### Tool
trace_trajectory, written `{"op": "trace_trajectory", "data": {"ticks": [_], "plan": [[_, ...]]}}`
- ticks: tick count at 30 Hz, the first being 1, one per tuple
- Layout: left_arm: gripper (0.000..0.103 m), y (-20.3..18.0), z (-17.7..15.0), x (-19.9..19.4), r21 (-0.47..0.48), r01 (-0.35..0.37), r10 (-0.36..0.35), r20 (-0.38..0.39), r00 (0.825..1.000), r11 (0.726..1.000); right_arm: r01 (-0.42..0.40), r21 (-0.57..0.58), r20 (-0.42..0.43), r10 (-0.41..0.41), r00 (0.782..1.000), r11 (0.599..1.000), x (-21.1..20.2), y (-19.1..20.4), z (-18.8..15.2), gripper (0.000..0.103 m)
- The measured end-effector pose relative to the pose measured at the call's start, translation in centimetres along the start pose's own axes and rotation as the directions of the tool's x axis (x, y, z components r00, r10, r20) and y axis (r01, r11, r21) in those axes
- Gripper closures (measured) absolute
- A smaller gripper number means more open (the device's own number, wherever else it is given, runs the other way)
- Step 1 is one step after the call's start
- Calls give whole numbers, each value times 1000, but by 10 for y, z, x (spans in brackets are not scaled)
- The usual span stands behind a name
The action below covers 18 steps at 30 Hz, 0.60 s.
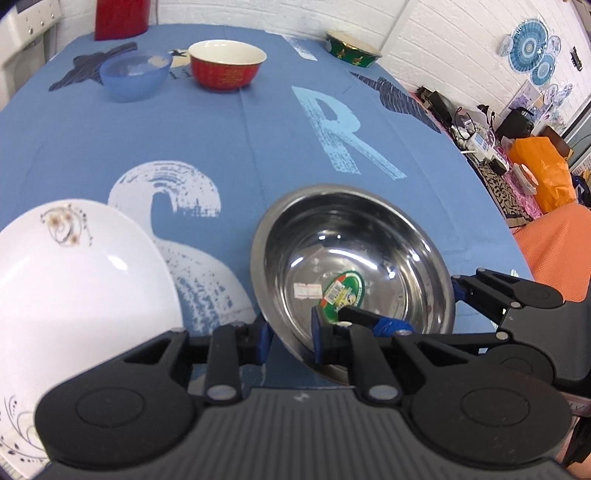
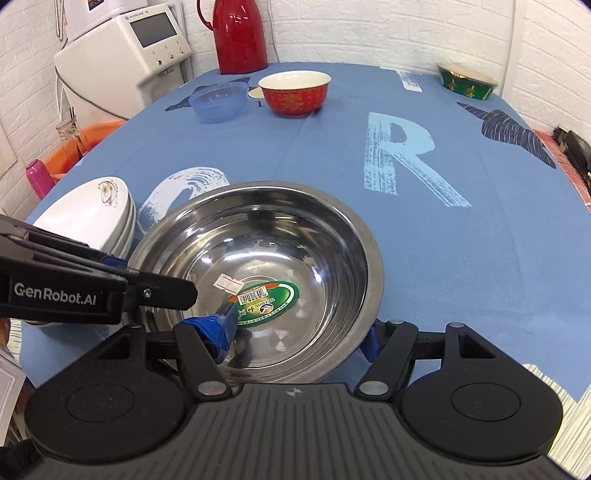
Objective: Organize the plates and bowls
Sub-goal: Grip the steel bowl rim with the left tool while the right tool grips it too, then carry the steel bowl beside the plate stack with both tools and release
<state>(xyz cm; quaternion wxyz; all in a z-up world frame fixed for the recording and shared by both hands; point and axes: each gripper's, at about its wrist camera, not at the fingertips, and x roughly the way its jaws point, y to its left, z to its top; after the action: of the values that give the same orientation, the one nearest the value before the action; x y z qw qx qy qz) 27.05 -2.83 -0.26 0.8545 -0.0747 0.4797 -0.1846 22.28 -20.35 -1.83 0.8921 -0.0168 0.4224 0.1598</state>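
Counting four bowls (image 2: 258, 280), one plate stack (image 2: 92, 218)

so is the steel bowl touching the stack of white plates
Cannot tell. In the right wrist view the steel bowl overlaps the white plates, with the left gripper covering the spot; the left wrist view shows blue cloth between them higher up only.

I am seeing the white plates (image 1: 74, 280) running off the left frame edge — the red flask (image 1: 120, 16) is being cropped at the top.
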Motion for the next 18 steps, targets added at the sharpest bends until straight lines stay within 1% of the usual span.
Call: {"op": "trace_trajectory", "data": {"ticks": [2, 4, 7, 8, 9, 10, 11, 12, 14, 15, 18], "plan": [[91, -3, -1, 4, 19, 3, -3, -5, 1000, 1000, -6, 3, -12, 6, 1000, 1000, 3, -3, -3, 49], [91, -1, -2, 8, 12, 12, -12, -20, 1000, 1000, -15, 16, -22, 15, 1000, 1000, 6, -5, -7, 49], [86, 0, -5, 12, 2, 21, -21, -16, 1000, 1000, -17, 10, -31, 17, 999, 1000, 4, -6, -8, 49], [74, 0, -5, 12, 1, 27, -27, -12, 1000, 1000, -26, 21, -38, 26, 999, 999, 3, -7, -8, 50], [56, -1, -5, 11, 1, 36, -36, -8, 999, 999, -35, 35, -46, 37, 998, 999, 1, -8, -8, 50], [49, -2, -4, 9, -2, 56, -56, -6, 998, 998, -38, 47, -50, 41, 998, 998, -1, -10, -9, 50], [44, -2, -3, 7, -8, 71, -71, -2, 997, 997, -39, 57, -50, 42, 998, 998, -6, -12, -11, 50], [43, -4, -3, 3, -10, 63, -63, 7, 998, 998, -37, 63, -43, 39, 998, 997, -11, -14, -13, 49], [41, -7, 0, -6, 14, 14, -14, 43, 999, 1000, -14, 78, -27, 16, 1000, 997, -22, -18, -15, 49], [41, -7, 0, -10, 20, 1, -2, 57, 998, 1000, -4, 93, -14, 5, 1000, 996, -29, -22, -16, 49], [41, 0, 7, -28, 4, 14, -14, 91, 996, 1000, -10, 134, 35, 5, 999, 991, -47, -29, -16, 49]]}}
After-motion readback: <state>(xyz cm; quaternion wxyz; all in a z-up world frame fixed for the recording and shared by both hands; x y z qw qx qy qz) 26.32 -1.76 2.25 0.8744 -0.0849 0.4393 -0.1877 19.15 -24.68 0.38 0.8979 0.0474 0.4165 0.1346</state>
